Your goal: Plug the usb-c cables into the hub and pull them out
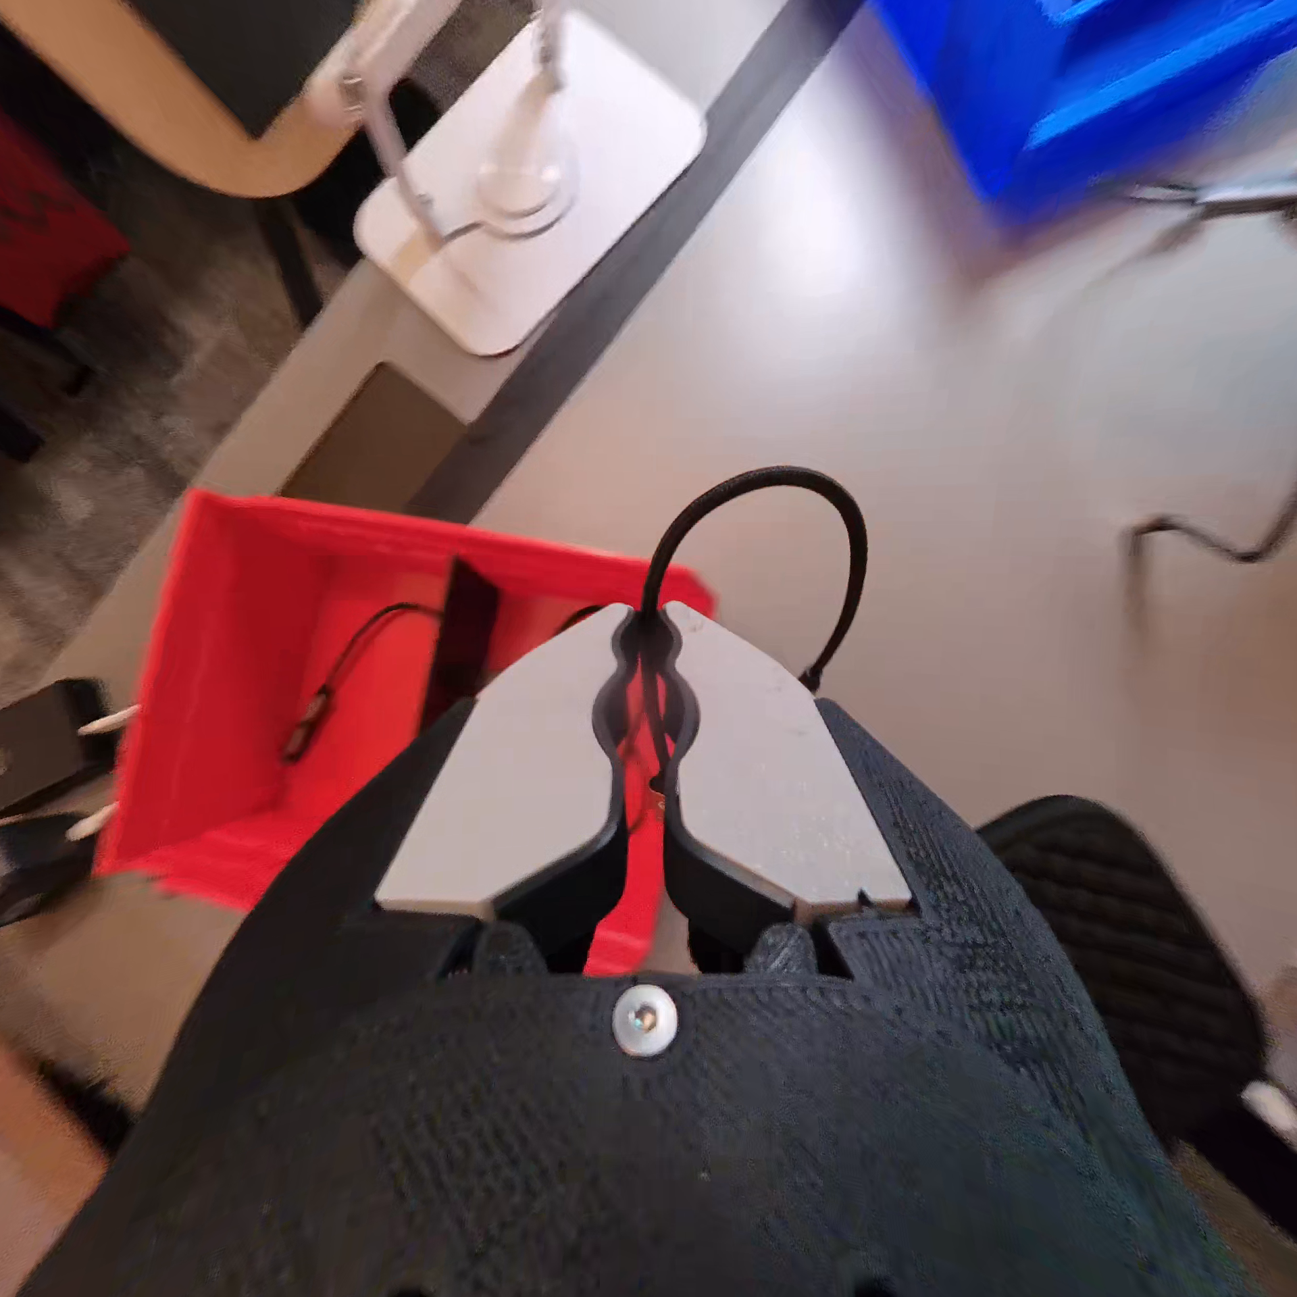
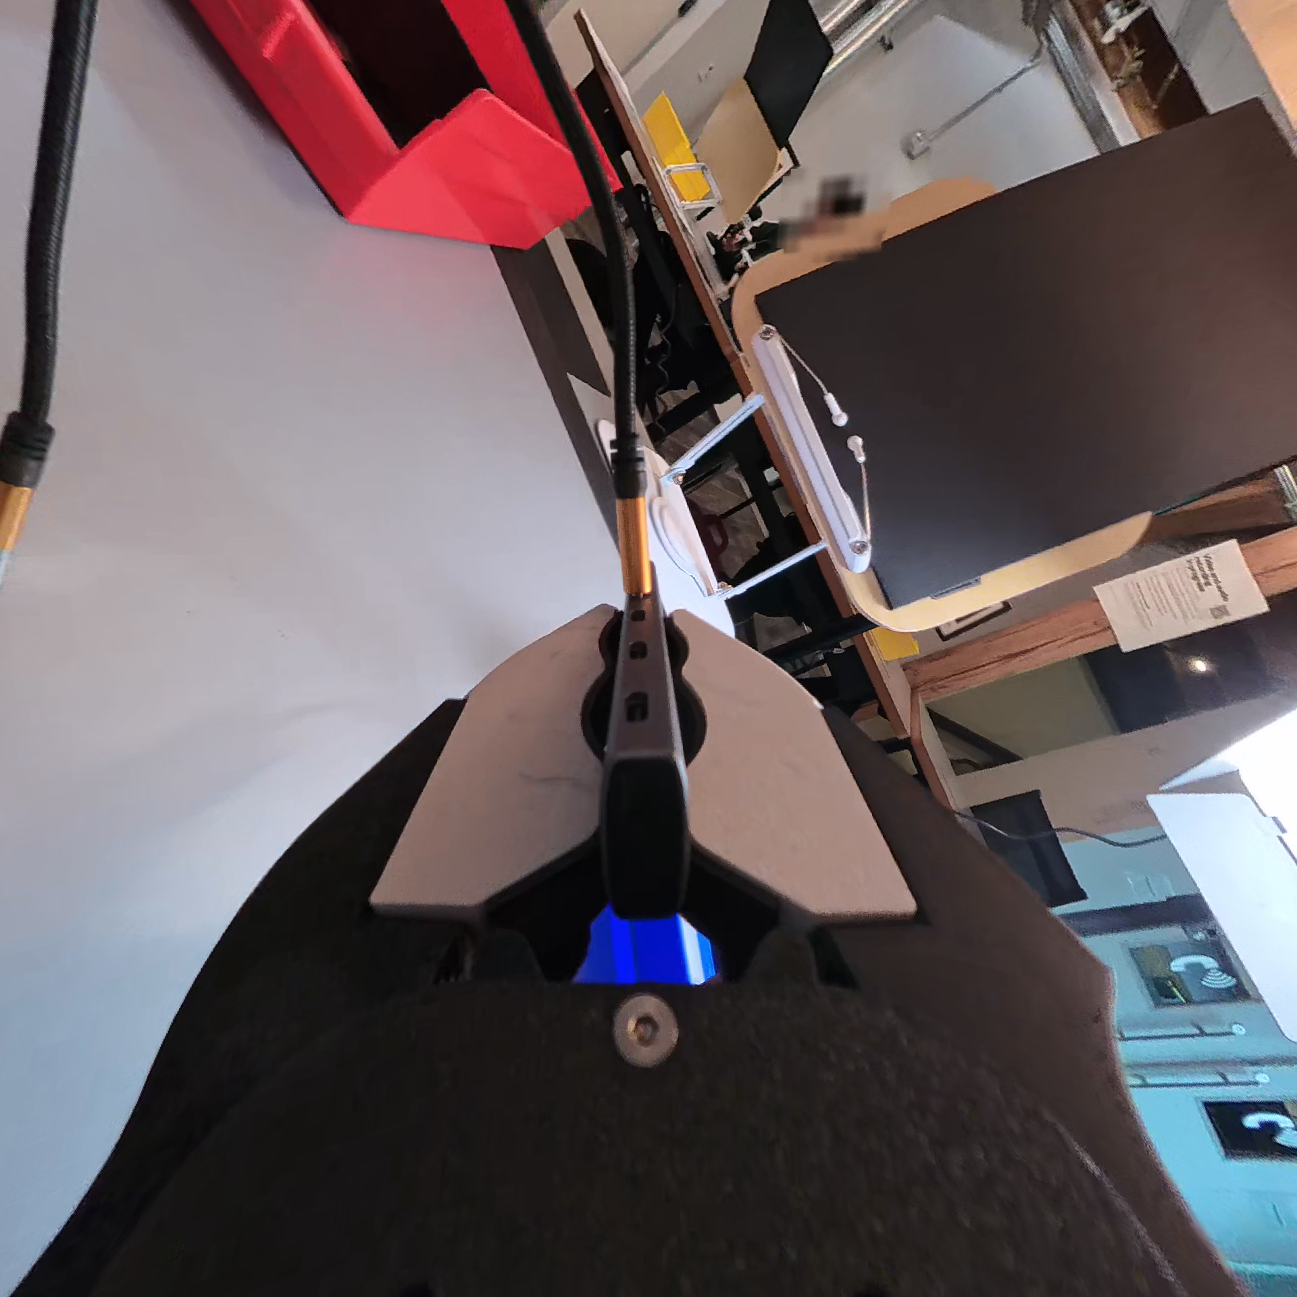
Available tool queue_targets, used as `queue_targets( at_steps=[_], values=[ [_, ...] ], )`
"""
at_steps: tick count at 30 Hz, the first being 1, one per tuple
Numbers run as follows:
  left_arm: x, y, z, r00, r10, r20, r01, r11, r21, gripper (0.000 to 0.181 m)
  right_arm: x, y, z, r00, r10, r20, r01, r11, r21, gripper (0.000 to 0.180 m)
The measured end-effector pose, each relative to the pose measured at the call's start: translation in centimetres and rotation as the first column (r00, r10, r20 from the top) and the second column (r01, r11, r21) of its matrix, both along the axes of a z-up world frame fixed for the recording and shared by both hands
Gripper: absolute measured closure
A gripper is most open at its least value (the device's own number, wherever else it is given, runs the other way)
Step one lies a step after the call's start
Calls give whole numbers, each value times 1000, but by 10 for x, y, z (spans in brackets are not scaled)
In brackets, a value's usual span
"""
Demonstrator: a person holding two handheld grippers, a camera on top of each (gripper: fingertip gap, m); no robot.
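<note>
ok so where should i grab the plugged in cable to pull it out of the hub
Grip the gold plug sleeve, not the braided cable above it. It is rigid and stands straight out of the hub held in the right gripper. Pinch its sides, coming from the open table side, and pull along its axis.

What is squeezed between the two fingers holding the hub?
In the right wrist view, only the dark hub sits between the right gripper fingers, a cable plugged into its tip.

We see a black braided cable (image 1: 807, 491) looping over a pale grey table (image 1: 912, 421), a bright red bin (image 1: 281, 667) and a blue bin (image 1: 1053, 91). The left gripper (image 1: 649, 617) is textured black with light grey plates. The hub (image 2: 642, 674) is dark grey, its plugged connector (image 2: 635, 544) gold.
</note>
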State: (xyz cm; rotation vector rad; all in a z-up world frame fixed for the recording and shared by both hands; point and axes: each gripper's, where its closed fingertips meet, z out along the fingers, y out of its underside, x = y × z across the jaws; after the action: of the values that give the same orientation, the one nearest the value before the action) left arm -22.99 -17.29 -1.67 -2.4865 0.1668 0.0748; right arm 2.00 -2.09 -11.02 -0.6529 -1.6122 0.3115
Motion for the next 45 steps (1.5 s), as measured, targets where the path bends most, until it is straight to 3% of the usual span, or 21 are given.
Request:
queue_targets(
  at_steps=[3,7,12,15,18,20,23,26,33,35,37,39,42,45],
  values=[
    [52,7,-24,977,-40,211,38,999,16,177,5,7,6,999,-14,-33,13,999,-39,169],
    [108,16,-97,868,14,496,-11,1000,-9,176,11,16,11,997,-34,-62,29,996,-84,169],
    [140,8,-157,740,96,666,-89,995,-45,175,15,23,12,996,-59,-69,54,996,-74,169],
    [137,-8,-169,834,62,549,-49,998,-38,167,16,28,13,995,-72,-75,67,995,-72,169],
    [134,-12,-161,948,-82,307,87,996,0,166,16,33,16,992,-86,-89,79,993,-87,169],
    [146,-4,-156,953,-237,189,239,971,8,163,16,34,17,991,-91,-100,80,991,-102,169],
    [168,19,-169,879,-474,37,475,880,-8,156,19,36,20,988,-96,-120,82,990,-116,169],
    [191,42,-191,767,-640,43,642,767,-24,151,21,35,24,986,-72,-150,54,991,-119,169],
    [216,54,-215,563,-815,141,827,554,-99,152,24,39,26,980,-54,-190,24,987,-156,169],
    [220,53,-217,541,-827,152,841,533,-94,157,25,42,26,980,-59,-192,26,985,-168,169],
    [218,59,-218,582,-804,121,814,575,-89,166,25,43,26,979,-60,-194,24,983,-180,169],
    [211,68,-218,682,-727,80,731,676,-92,167,24,42,25,980,-57,-192,21,983,-182,169],
    [186,77,-217,868,-492,66,497,862,-102,168,22,40,21,983,-50,-178,18,985,-174,169],
    [167,70,-217,945,-285,159,304,947,-107,168,20,36,17,987,-40,-158,15,988,-153,169]
  ],
)
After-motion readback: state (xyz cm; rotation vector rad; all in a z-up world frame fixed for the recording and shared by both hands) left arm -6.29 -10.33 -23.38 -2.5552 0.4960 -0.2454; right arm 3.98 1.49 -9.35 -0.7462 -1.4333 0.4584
